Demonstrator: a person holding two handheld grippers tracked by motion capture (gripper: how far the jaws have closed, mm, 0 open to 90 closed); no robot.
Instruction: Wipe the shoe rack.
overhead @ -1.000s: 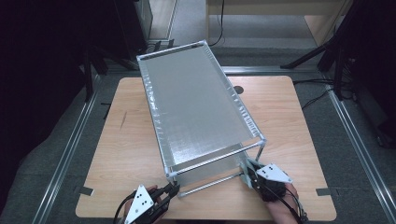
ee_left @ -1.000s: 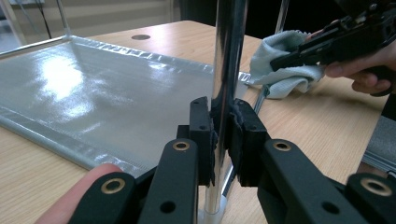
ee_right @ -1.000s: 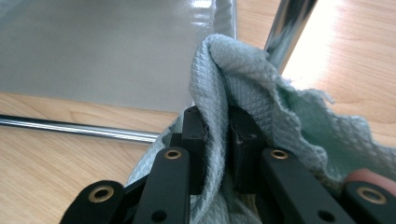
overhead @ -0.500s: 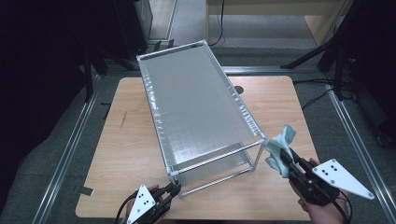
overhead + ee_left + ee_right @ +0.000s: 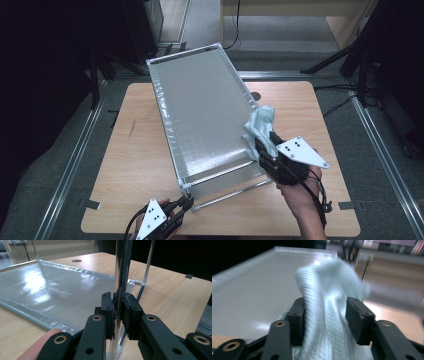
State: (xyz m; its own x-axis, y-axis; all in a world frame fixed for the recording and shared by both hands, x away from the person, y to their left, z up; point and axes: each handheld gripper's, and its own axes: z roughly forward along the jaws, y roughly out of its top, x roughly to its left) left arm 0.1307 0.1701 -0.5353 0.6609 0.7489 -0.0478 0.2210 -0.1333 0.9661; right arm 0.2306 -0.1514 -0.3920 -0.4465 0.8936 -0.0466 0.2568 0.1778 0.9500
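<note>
A metal rack [image 5: 205,115] with a grey mesh top stands slantwise on the wooden table [image 5: 135,150]. At the rack's near left corner, my left gripper [image 5: 187,201] is shut on the chrome leg [image 5: 121,277], which runs up between its pads [image 5: 108,312]. My right gripper [image 5: 260,147] hovers at the right edge of the top shelf [image 5: 249,290]. A pale blue cloth [image 5: 261,124] stands bunched between its jaws. Those jaws have just been opening, and the cloth [image 5: 327,302] lies loosely in the gap.
A lower grey shelf [image 5: 50,295] sits just above the tabletop inside the rack. A small round hole [image 5: 256,95] marks the table behind the rack. Metal floor rails [image 5: 75,165] run along both sides, with dark stands [image 5: 350,55] beyond the table.
My right gripper has lifted from the table by the rack's near right leg up to the top shelf's edge, bringing the cloth with it, and its jaws stand wider. The left gripper has stayed put.
</note>
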